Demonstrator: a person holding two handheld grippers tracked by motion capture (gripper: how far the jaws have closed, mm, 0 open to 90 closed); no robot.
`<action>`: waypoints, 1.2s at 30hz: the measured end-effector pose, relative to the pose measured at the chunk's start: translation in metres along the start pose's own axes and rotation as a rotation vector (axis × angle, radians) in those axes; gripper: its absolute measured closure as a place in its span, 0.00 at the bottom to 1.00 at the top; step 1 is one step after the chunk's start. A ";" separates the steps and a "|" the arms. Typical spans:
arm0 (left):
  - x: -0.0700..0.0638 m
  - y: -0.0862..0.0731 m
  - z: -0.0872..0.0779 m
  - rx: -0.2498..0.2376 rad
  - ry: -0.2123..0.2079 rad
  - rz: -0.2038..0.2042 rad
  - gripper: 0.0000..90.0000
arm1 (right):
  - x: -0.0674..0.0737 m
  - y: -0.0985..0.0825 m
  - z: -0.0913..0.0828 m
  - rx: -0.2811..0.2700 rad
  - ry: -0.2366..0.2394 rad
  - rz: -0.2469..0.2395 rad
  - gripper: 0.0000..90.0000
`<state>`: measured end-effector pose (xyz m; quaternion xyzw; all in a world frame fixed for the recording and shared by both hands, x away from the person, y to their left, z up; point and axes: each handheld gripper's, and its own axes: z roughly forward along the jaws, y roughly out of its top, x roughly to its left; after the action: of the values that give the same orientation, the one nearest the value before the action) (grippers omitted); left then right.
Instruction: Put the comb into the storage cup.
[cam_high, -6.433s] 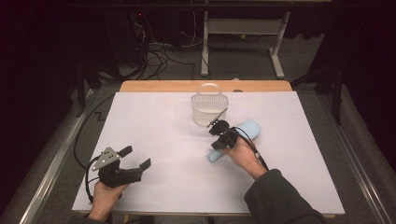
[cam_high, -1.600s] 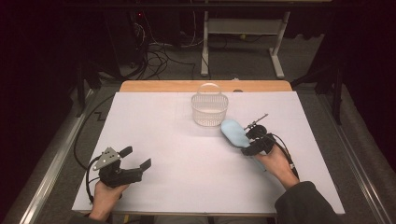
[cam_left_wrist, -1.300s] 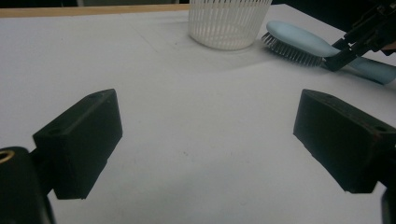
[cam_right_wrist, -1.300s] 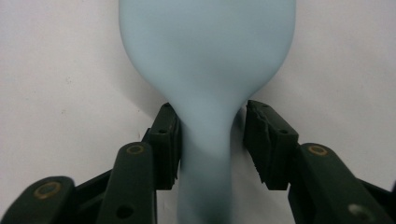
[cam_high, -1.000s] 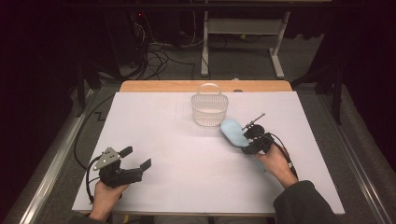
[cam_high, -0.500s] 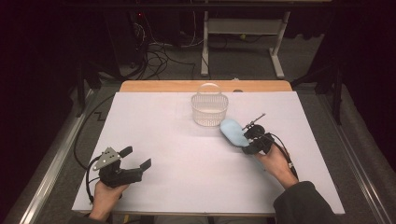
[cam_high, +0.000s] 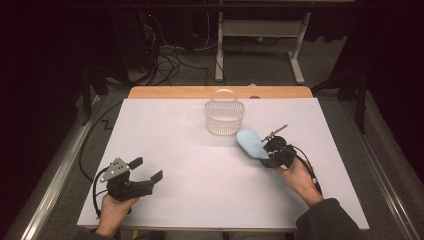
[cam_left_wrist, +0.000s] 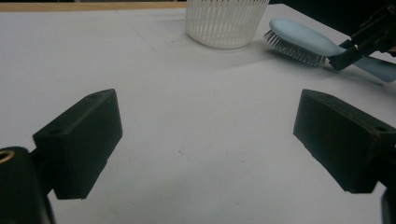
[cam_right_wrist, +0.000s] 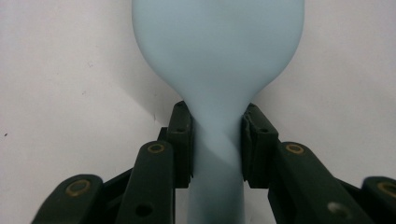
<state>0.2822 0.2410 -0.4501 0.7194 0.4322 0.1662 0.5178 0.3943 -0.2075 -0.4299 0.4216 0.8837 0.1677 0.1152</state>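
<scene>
A pale blue hairbrush (cam_right_wrist: 217, 60) is pinched at its narrow neck by the right gripper (cam_right_wrist: 215, 140); held so thinly, it could pivot and miss the basket (cam_high: 224, 118). The left gripper (cam_high: 145, 172) is held wide open, empty.

Left gripper (cam_high: 145, 171) lower left of the high view, jaws wide apart, nothing between. Right gripper (cam_high: 264, 152) right of centre, jaws clamped, forearm entering bottom right.

One light-blue hairbrush (cam_high: 251, 143) at 3 o'clock, one white slatted basket (cam_high: 224, 118) at 12 o'clock, two grippers: left gripper (cam_high: 147, 171), right gripper (cam_high: 268, 152).
</scene>
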 end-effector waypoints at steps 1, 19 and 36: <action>0.000 0.000 0.000 0.000 0.000 -0.001 0.08 | 0.000 -0.001 -0.001 -0.005 0.001 -0.005 0.78; -0.002 0.003 0.001 0.009 0.028 0.009 0.08 | 0.009 -0.033 -0.029 -0.101 0.048 -0.013 0.78; -0.010 0.011 -0.002 -0.024 0.074 0.015 0.08 | 0.015 -0.060 -0.044 -0.240 0.097 -0.003 0.78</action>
<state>0.2802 0.2335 -0.4376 0.7097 0.4436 0.2020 0.5087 0.3276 -0.2392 -0.4145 0.3948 0.8625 0.2922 0.1220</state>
